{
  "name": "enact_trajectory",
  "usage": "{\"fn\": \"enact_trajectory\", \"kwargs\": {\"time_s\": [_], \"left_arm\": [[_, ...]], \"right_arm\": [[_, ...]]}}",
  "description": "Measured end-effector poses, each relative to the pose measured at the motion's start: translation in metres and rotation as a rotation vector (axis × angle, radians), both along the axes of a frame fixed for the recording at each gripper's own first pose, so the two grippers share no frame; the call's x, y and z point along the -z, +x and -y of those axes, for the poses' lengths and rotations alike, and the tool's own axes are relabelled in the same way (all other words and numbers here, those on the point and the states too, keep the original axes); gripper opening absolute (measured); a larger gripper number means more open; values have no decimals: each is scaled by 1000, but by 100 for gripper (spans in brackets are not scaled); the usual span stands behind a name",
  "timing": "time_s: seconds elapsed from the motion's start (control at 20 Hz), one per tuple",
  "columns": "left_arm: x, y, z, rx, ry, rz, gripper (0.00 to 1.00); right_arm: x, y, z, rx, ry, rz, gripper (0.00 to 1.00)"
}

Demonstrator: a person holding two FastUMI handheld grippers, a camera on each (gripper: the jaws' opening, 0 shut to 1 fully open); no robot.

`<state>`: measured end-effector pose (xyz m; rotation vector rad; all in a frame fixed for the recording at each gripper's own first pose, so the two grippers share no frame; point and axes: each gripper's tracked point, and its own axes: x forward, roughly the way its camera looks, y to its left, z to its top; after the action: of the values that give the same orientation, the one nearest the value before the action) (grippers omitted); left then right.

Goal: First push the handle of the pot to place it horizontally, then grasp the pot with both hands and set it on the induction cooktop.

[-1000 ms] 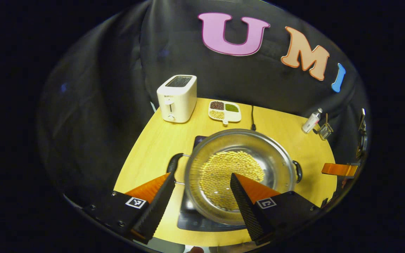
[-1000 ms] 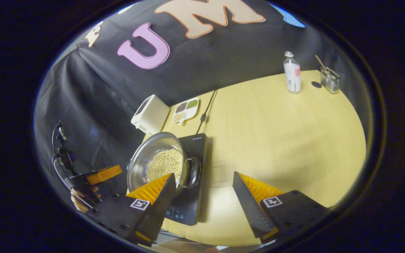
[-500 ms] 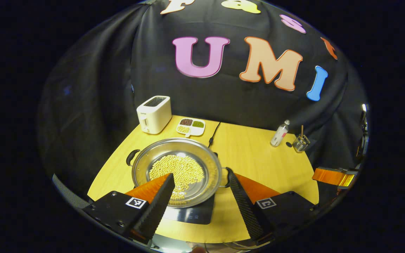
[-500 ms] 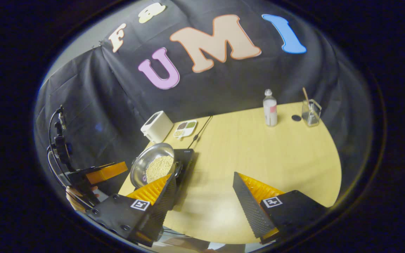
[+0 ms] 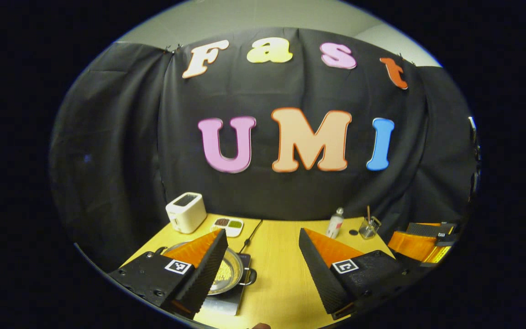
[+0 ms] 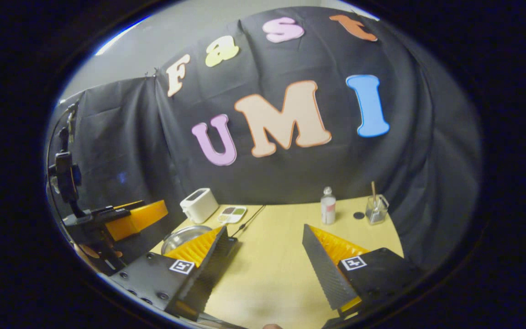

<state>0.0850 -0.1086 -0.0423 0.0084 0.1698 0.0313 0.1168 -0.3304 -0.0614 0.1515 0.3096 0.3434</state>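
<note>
Left gripper view. The left gripper [image 5: 263,242] has its jaws spread wide with nothing between them, held above the near edge of the table [image 5: 286,274]. Behind its left finger sits the pot [image 5: 228,272], steel, with pale yellow beans in it; most of the bowl is hidden by that finger. The pot rests on the induction cooktop [image 5: 226,301], a dark slab whose near corner shows below the finger. One small black loop handle [image 5: 250,276] sticks out on the pot's right side, toward the gap between the fingers. Farther ahead and left: a white toaster [image 5: 185,212], then a divided dish [image 5: 228,225] holding dark and green grains, and a black cord [image 5: 249,235] running back from the cooktop. Ahead of the right finger: a small bottle [image 5: 334,224], a dark round spot on the wood, and a glass jar [image 5: 368,227] with a stick standing in it. Black cloth wall behind the wooden tabletop, pale ceiling above. At far right, the right gripper [image 5: 420,240] appears, held off the table edge.

Right gripper view. The right gripper [image 6: 265,249] is likewise wide apart and empty, over bare wood. The pot [image 6: 183,237] lies just beyond the left finger, rim only showing, contents hidden. Past it the toaster [image 6: 199,204] and divided dish [image 6: 232,213]; cord [image 6: 247,219] between. Bottle [image 6: 328,206] and jar [image 6: 376,209] ahead, slightly right. Far left, the left gripper [image 6: 133,219] with a hand [image 6: 92,251] beneath it.
</note>
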Motion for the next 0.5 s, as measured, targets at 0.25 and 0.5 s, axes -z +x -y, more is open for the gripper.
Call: {"fn": "enact_trajectory", "kwargs": {"time_s": [0.25, 0.5], "left_arm": [[-28, -16, 14, -16, 76, 156, 95], [-8, -33, 25, 13, 21, 147, 94]], "right_arm": [[-40, -14, 35, 93, 12, 142, 92], [-47, -30, 58, 144, -43, 213, 92]]}}
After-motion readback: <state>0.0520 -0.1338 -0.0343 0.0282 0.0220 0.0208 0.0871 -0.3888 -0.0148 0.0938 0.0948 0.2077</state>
